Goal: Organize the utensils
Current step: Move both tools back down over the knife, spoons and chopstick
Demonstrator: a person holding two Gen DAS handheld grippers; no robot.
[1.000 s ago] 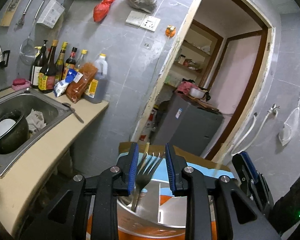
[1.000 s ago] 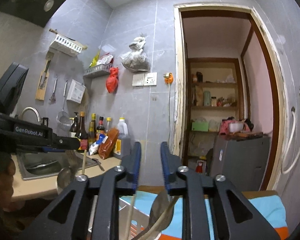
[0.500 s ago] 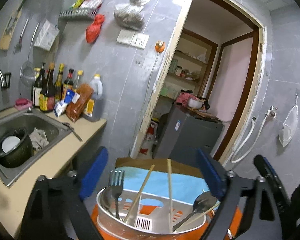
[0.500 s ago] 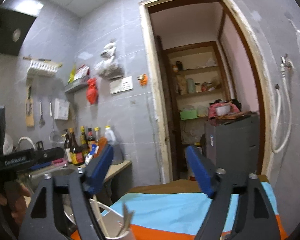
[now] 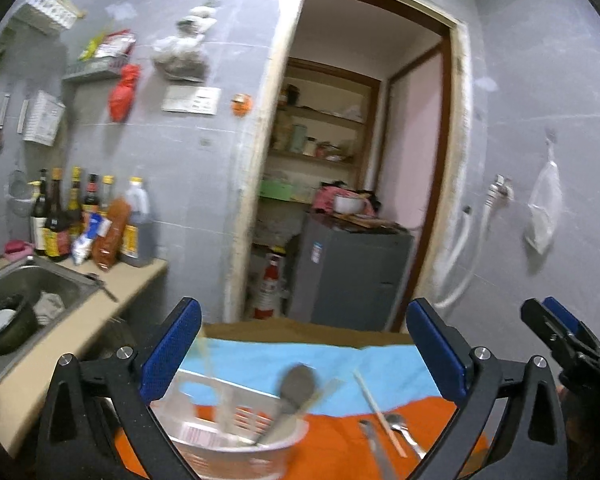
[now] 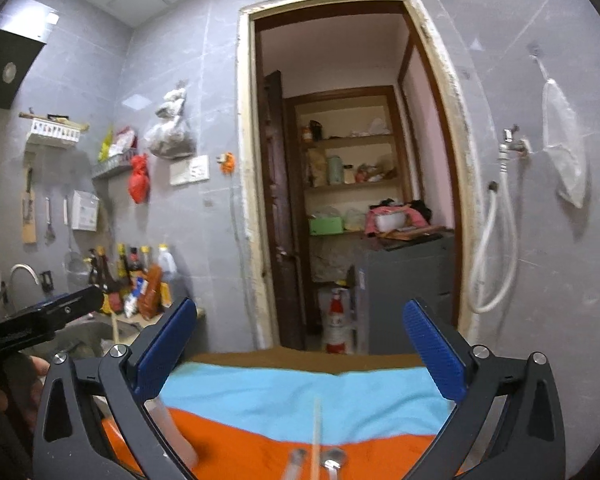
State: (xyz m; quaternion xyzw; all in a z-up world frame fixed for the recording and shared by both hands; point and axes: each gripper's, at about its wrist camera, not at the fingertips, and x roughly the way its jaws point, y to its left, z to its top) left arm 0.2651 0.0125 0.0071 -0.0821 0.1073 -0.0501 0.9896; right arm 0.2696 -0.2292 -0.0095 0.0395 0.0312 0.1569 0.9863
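The white slotted utensil holder stands on the orange part of the cloth, low in the left wrist view and just below the left gripper's left finger. A spoon leans out of it with its bowl up, and a pale chopstick stands near its left rim; both are blurred, so anything else inside is hard to tell. To the right of the holder, loose on the cloth, lie a single chopstick at a slant and some metal cutlery beside it, probably spoons.

The left gripper is spread wide and its jaws are opening, with nothing pressed between the blue pads. The right gripper is likewise spread wide and opening, holding nothing; below it the right wrist view shows a chopstick and two small metal ends on the orange cloth, and the holder's rim at the lower left.

The cloth is blue at its far half and orange at the near half, over a brown surface. Left of it runs a beige worktop with a steel sink holding a dark pot, and a row of sauce bottles against the grey tiled wall. Straight ahead is an open doorway with shelves and a grey cabinet beyond.
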